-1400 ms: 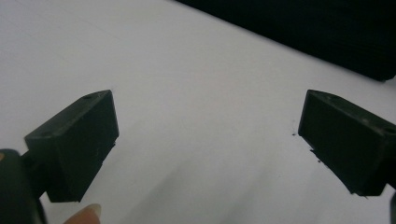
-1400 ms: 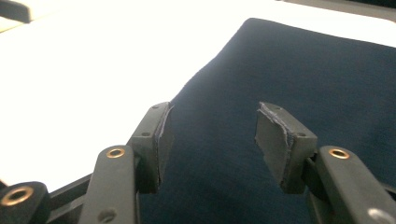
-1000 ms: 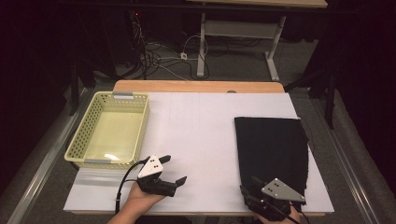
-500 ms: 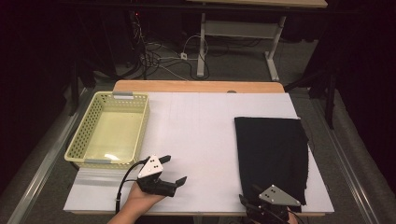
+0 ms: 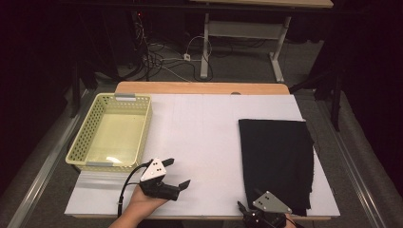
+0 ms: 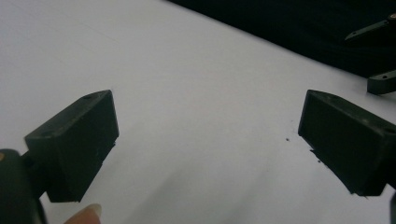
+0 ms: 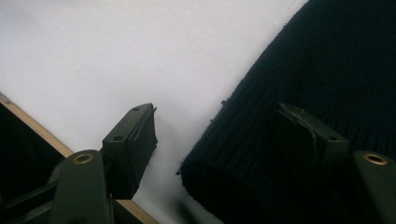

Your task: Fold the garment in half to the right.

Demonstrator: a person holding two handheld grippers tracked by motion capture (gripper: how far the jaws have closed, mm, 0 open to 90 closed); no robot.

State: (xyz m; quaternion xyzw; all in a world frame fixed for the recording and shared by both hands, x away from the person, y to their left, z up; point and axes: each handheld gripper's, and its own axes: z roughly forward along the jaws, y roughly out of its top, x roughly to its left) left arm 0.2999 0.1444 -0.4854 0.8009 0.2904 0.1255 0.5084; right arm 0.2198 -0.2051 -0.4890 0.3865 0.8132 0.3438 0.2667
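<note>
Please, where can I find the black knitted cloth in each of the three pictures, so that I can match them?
High view: the black cloth lies flat on the right part of the white table top, its near corner by the right gripper.
Left gripper view: a dark band along the top edge.
Right gripper view: its corner spreads over the right half, one jaw over it, one over the table.
Shared landmark: the cloth's straight edge against the white table top.

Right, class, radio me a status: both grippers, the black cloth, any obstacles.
Left gripper open over bare table. Right gripper open, jaws just widening, straddling near corner of black cloth. Cloth flat. Nothing in the way.
</note>
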